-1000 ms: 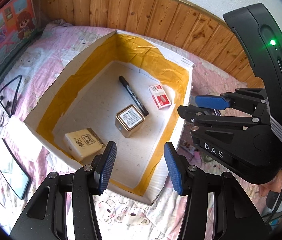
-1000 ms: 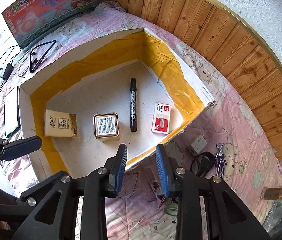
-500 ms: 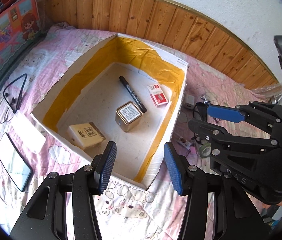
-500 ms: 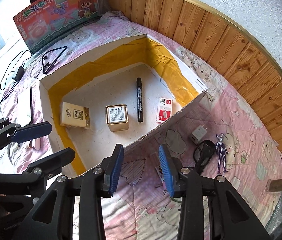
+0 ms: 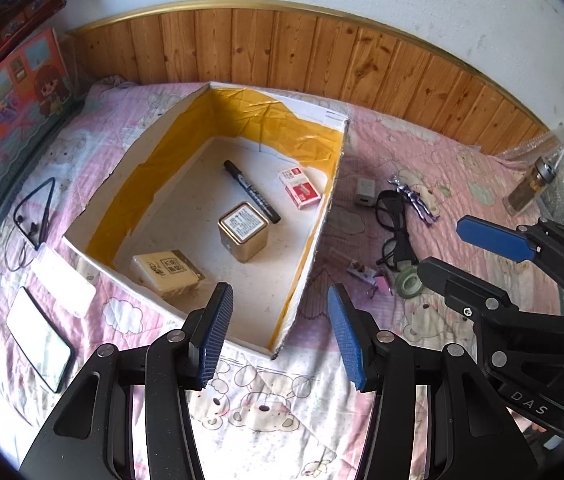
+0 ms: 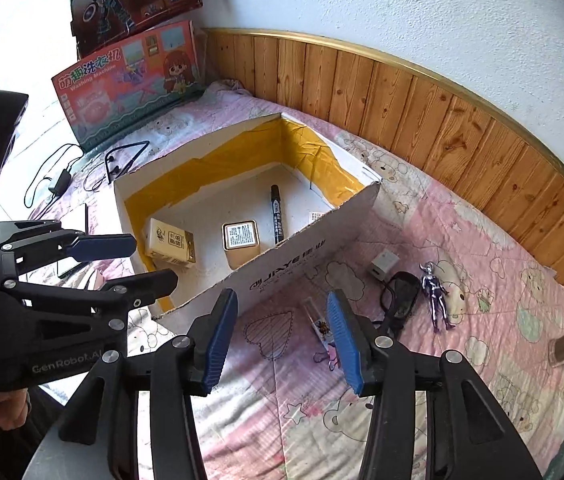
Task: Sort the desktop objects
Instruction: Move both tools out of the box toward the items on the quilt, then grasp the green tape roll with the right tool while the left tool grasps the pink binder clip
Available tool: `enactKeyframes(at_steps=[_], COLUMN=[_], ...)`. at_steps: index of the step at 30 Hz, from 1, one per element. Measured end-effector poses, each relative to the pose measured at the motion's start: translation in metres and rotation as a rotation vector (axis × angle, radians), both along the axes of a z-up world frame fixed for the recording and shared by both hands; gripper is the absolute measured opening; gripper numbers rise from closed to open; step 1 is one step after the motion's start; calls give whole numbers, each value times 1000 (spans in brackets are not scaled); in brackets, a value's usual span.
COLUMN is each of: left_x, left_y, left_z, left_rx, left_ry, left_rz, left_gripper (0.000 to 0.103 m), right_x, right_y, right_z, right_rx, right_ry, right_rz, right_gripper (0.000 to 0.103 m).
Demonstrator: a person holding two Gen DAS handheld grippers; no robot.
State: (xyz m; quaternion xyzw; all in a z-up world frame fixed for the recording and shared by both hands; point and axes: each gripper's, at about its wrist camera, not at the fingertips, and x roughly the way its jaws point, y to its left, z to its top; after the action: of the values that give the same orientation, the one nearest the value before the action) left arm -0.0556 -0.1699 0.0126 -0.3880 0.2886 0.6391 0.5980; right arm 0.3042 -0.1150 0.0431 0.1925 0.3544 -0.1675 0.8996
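Observation:
A white cardboard box (image 5: 313, 240) with yellow tape inside sits on the pink bedspread; it also shows in the right wrist view (image 6: 301, 264). In it lie a black marker (image 5: 252, 191), a gold tin (image 5: 243, 231), a tan box (image 5: 164, 274) and a red-white staple box (image 5: 299, 189). My left gripper (image 5: 278, 332) is open and empty above the box's near corner. My right gripper (image 6: 280, 336) is open and empty over the bedspread beside the box. Right of the box lie a white charger (image 6: 383, 263), black glasses (image 6: 399, 298), a silver figurine (image 6: 435, 298), a tape roll (image 5: 409, 283) and a small wrapper (image 6: 319, 326).
A glass jar (image 5: 529, 188) stands at far right. A phone (image 5: 40, 338), a white case (image 5: 66, 280) and black earphone cables (image 5: 32, 216) lie left of the box. Toy boxes (image 6: 130, 80) lean against the wall. Wood panelling (image 5: 321, 56) backs the bed.
Both grippers have pulled back and up from the box, so more of the bed shows. The right gripper's jaws have opened wider. The items in the box have not moved.

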Motion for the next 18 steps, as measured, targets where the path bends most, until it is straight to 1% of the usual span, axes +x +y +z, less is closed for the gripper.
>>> enactKeyframes(at_steps=[3, 6, 9, 12, 15, 18], left_x=[10, 16, 24, 38, 50, 59], left_y=[-3, -4, -4, -2, 6, 19], left_z=[1, -1, -4, -10, -20, -34], left_rx=[23, 30, 30, 22, -10, -57], left_ry=[25, 31, 39, 41, -30, -94], left_rz=[-32, -52, -74, -113, -155, -172], left_gripper=[52, 52, 52, 52, 52, 52], right_x=[-14, -26, -32, -41, -49, -50], right_y=[4, 3, -5, -16, -32, -46], right_z=[-13, -33, -54, -67, -87, -114], right_rx=[14, 72, 122, 122, 165, 238], right_ry=[-38, -82, -60, -44, -11, 29], right_rz=[-23, -56, -78, -105, -151, -175], right_gripper=[49, 49, 49, 49, 49, 49])
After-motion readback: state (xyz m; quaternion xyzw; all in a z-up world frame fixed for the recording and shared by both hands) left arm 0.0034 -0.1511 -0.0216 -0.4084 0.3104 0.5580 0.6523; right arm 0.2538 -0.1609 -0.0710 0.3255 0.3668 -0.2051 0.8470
